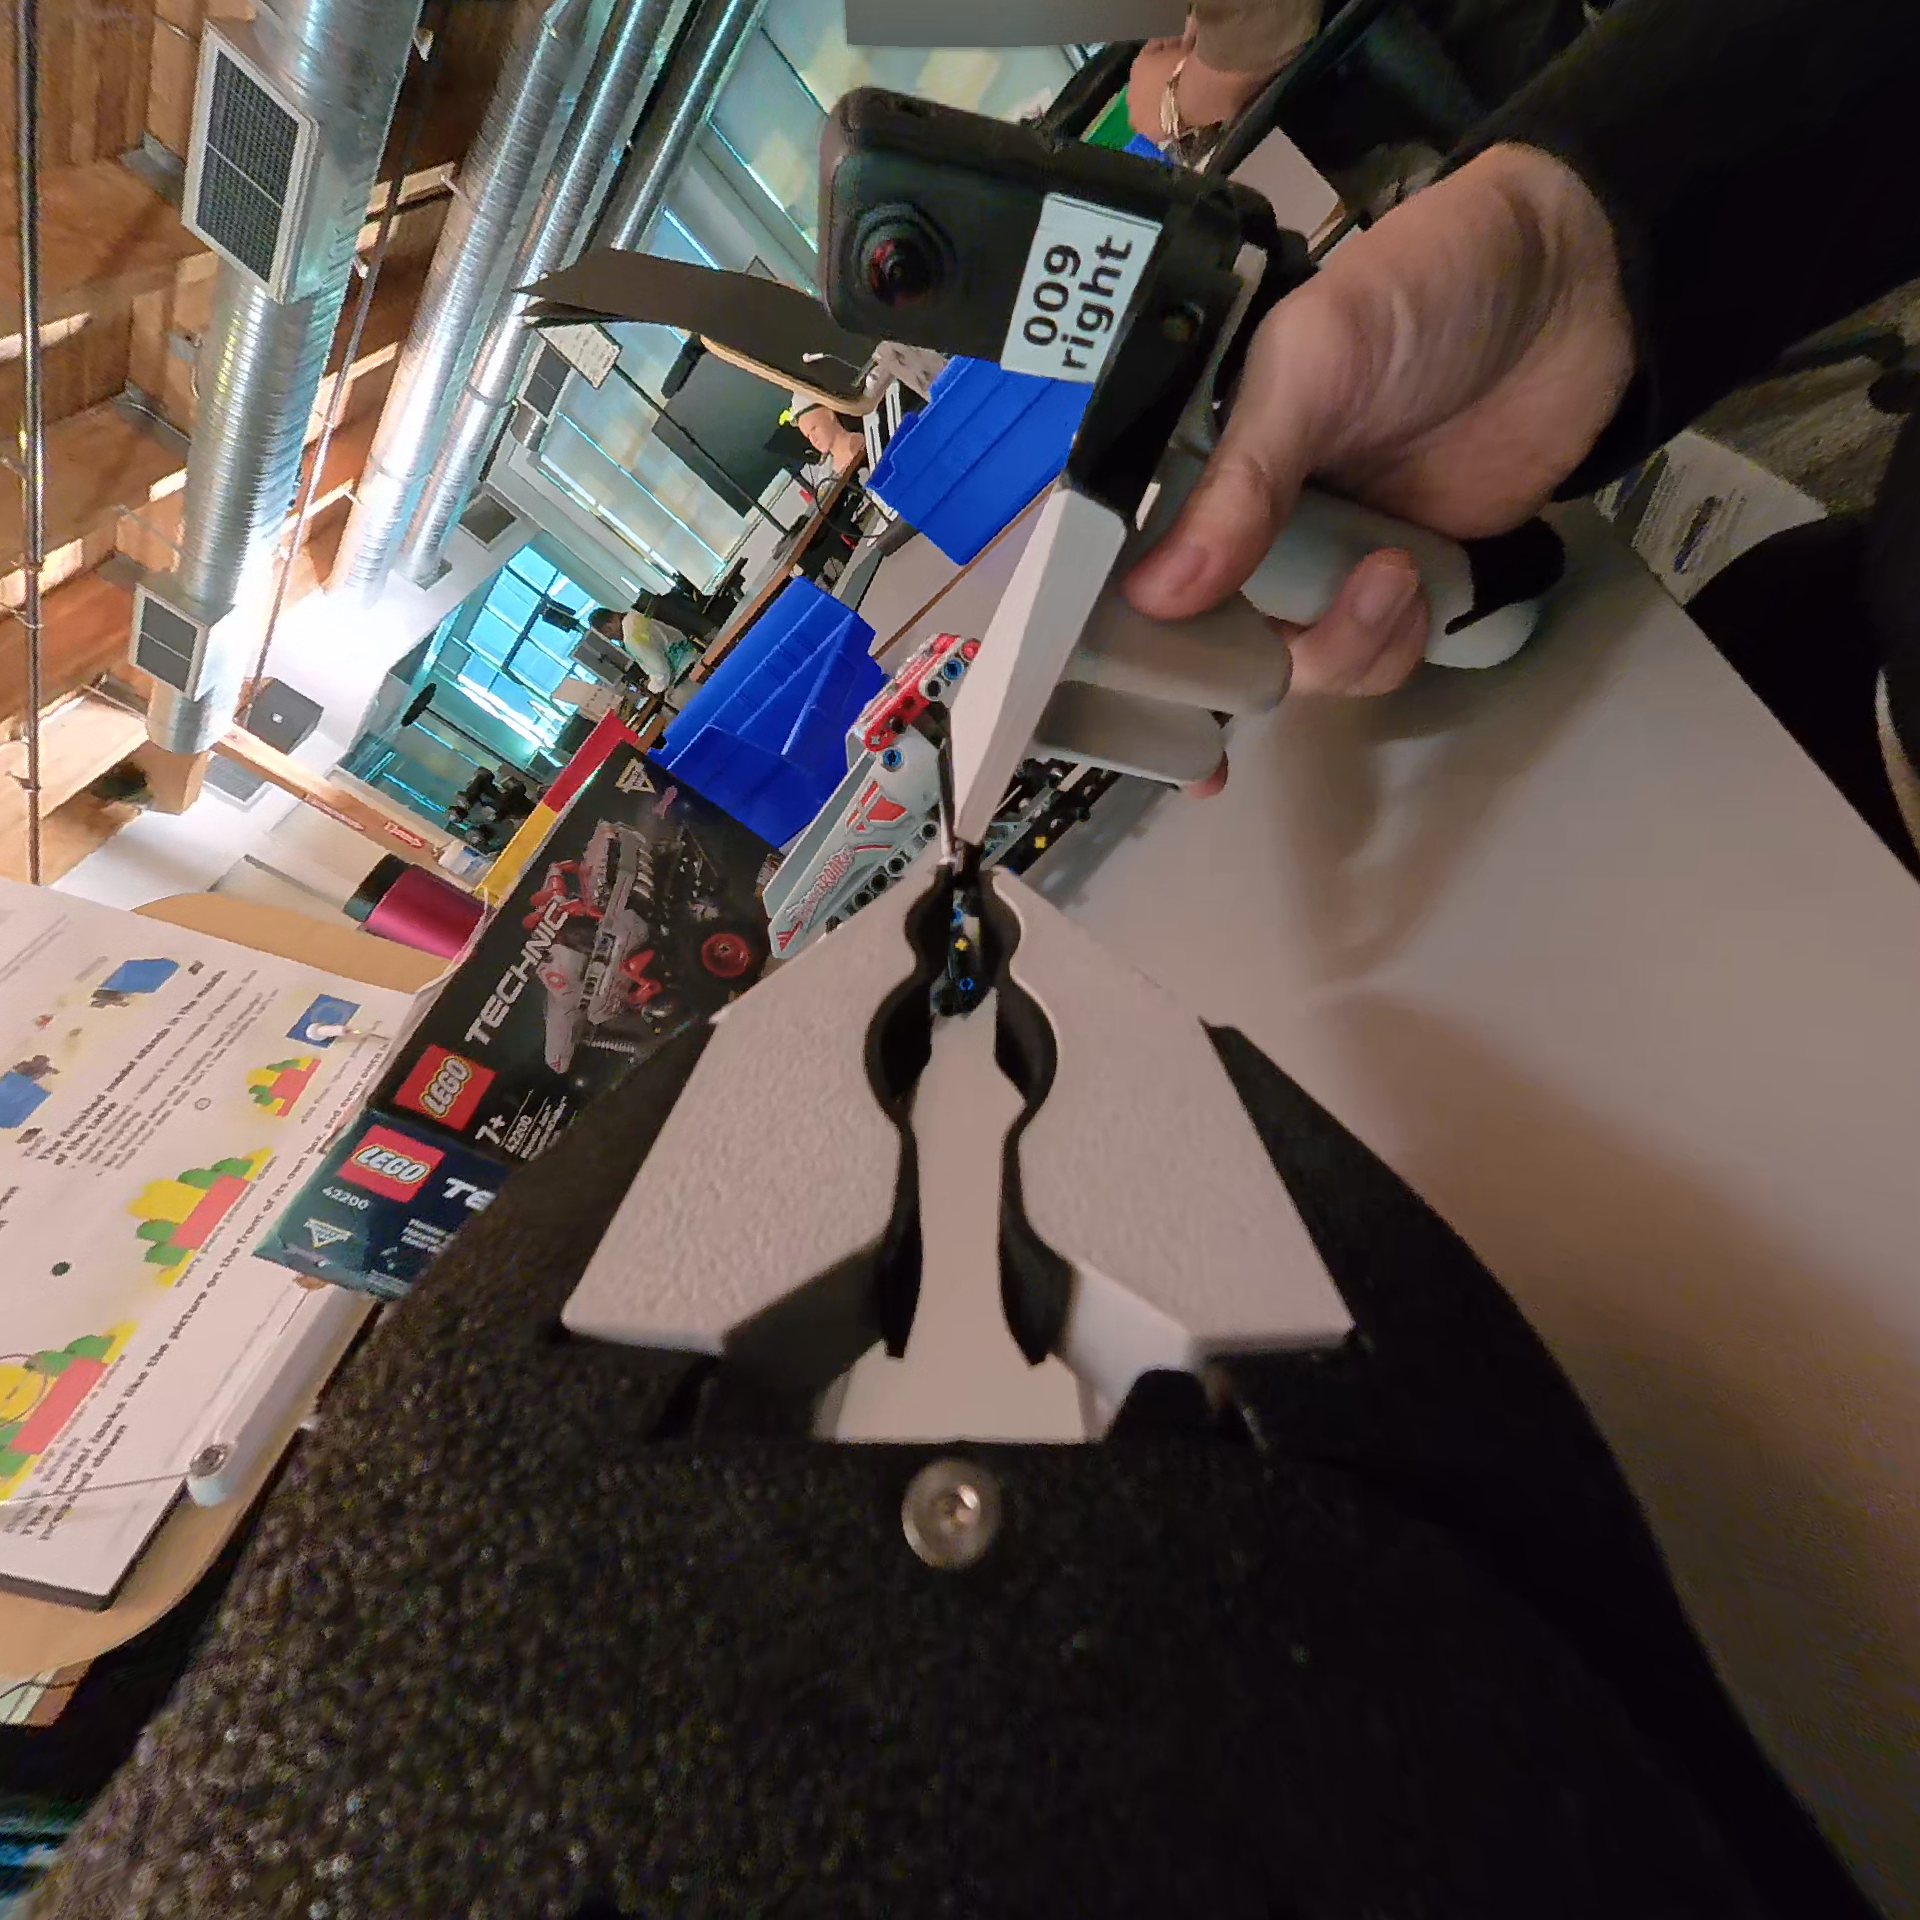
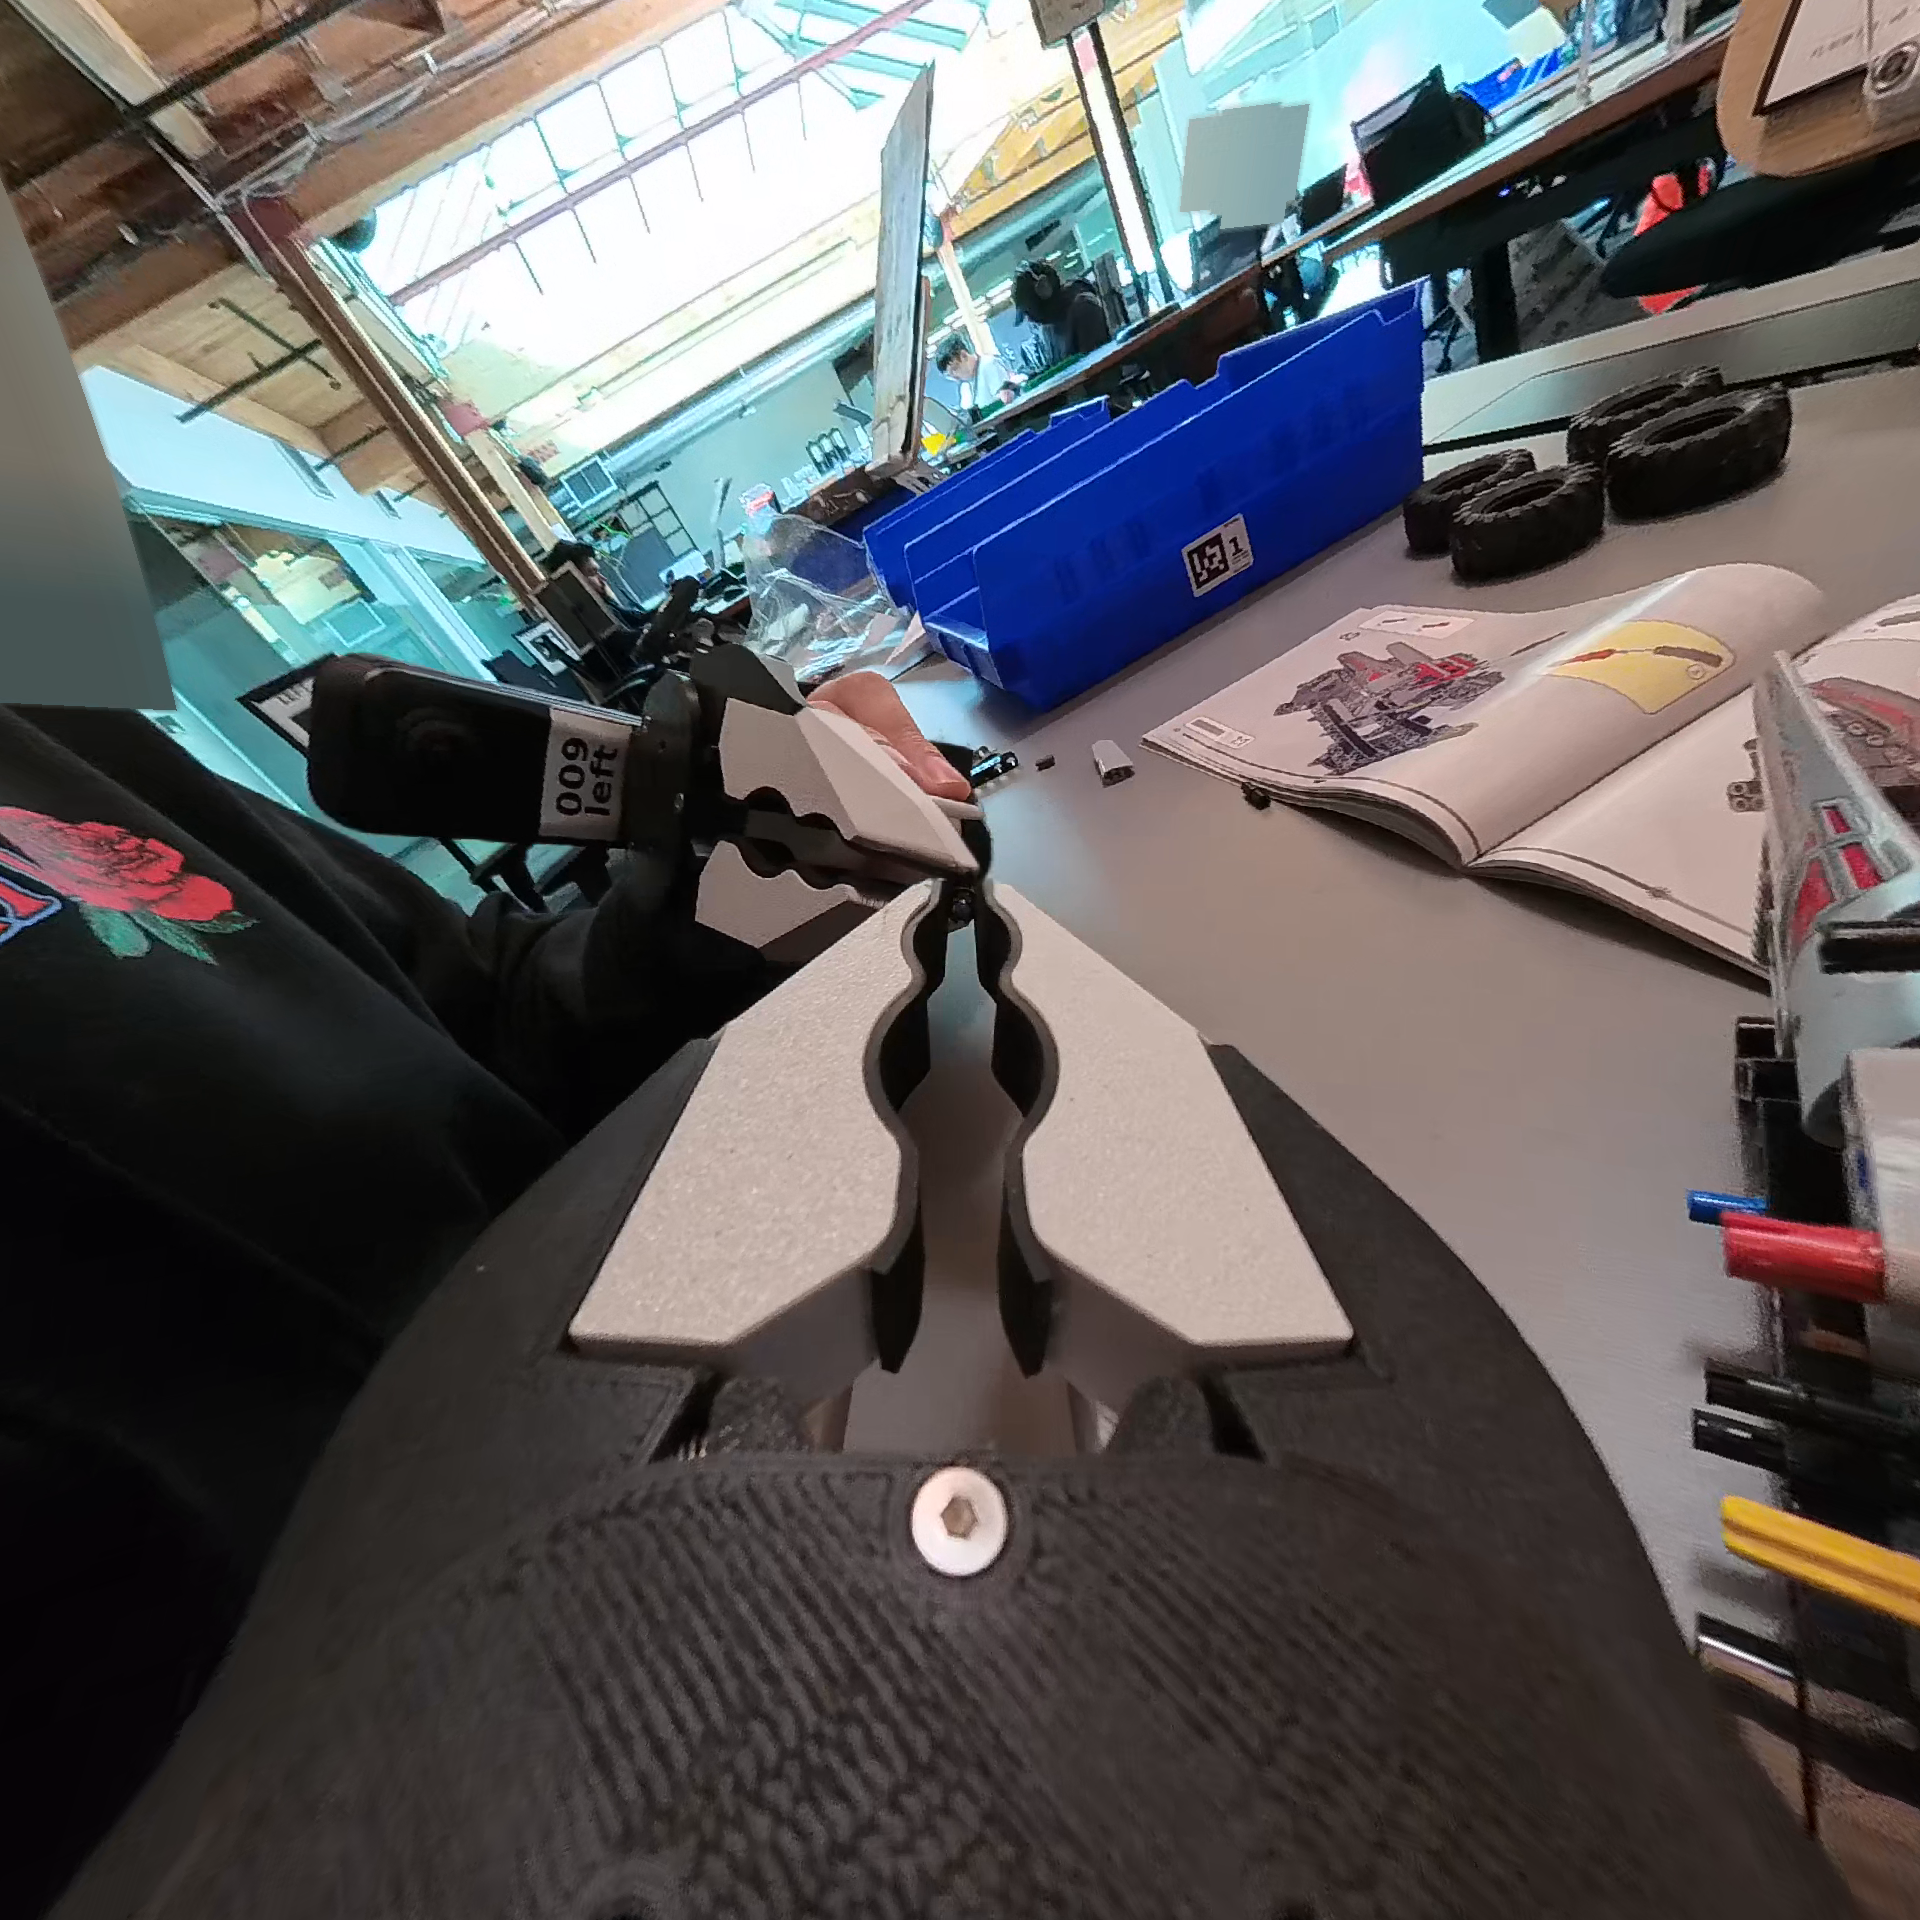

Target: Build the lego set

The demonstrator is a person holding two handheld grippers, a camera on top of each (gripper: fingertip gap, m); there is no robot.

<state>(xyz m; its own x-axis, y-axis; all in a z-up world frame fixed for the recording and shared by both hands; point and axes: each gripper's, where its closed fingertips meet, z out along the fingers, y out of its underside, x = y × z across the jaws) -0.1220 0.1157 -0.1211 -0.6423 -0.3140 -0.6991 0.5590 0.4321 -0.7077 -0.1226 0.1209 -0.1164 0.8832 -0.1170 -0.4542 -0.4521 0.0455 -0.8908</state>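
Both grippers — left gripper (image 1: 961, 883), right gripper (image 2: 961, 894) — pinch one small black piece (image 1: 958, 961) (blue bins' (image 2: 1195, 561) contents hidden).

It was a shared workshop-style open office: exposed silver ducts (image 1: 249, 416) ran under timber ceiling beams (image 2: 312, 177) at ten o'clock, while long desks (image 2: 1538, 197) with monitors and seated people filled one o'clock.

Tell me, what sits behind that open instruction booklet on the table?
Behind the instruction booklet stand blue bins and a cluster of black tyres. The bins' contents are hidden by their walls.
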